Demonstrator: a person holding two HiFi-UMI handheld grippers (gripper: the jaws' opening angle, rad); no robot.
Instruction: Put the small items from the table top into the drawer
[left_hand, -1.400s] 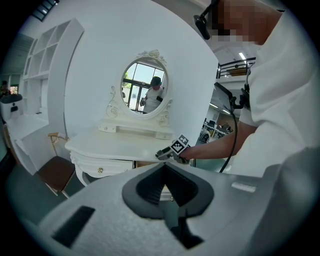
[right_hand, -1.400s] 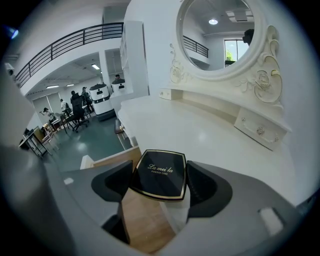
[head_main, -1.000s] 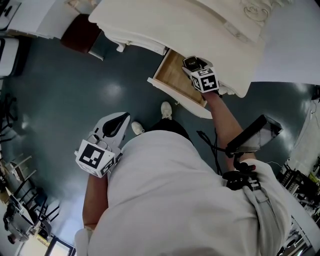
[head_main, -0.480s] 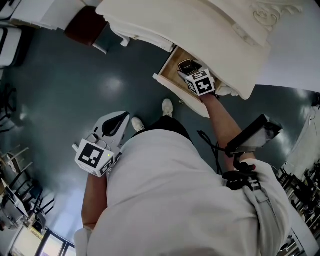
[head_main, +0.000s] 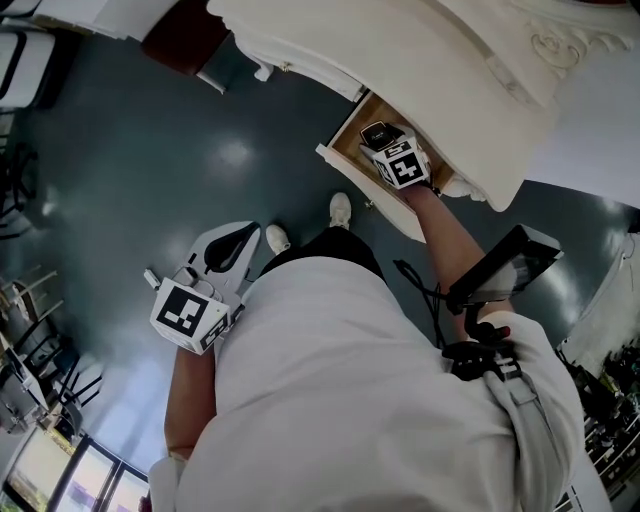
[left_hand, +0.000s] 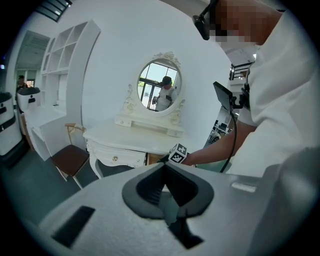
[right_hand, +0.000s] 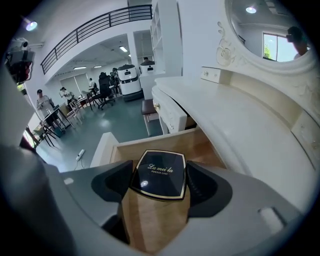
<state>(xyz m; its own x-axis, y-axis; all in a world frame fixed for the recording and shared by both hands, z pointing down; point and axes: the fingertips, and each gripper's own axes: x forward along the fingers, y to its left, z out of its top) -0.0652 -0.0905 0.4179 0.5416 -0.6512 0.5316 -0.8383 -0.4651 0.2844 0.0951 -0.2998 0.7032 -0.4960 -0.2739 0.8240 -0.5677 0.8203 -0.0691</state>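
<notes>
Now | right gripper (right_hand: 159, 184) clamps flat black square gold-edged powder compact (right_hand: 159, 172) by opposite edges above open wooden drawer (right_hand: 150, 222) | likely light, rigid, glossy-slippery, crackable | left gripper (left_hand: 163, 170) closed, empty

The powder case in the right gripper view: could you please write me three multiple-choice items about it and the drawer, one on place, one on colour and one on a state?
1. Where is the powder case?
A. On the table top
B. Between the jaws of the right gripper, over the drawer
C. On the floor

2. What colour is its lid?
A. White
B. Red
C. Black with a gold edge

3. How is the drawer?
A. Pulled open
B. Pushed shut
C. Taken out and turned over

Answers:
1 B: the gripper clamps the case by its sides, with the drawer's wood below it.
2 C: the lid is black, gold-rimmed, with pale lettering.
3 A: its bare wooden bottom shows.
</notes>
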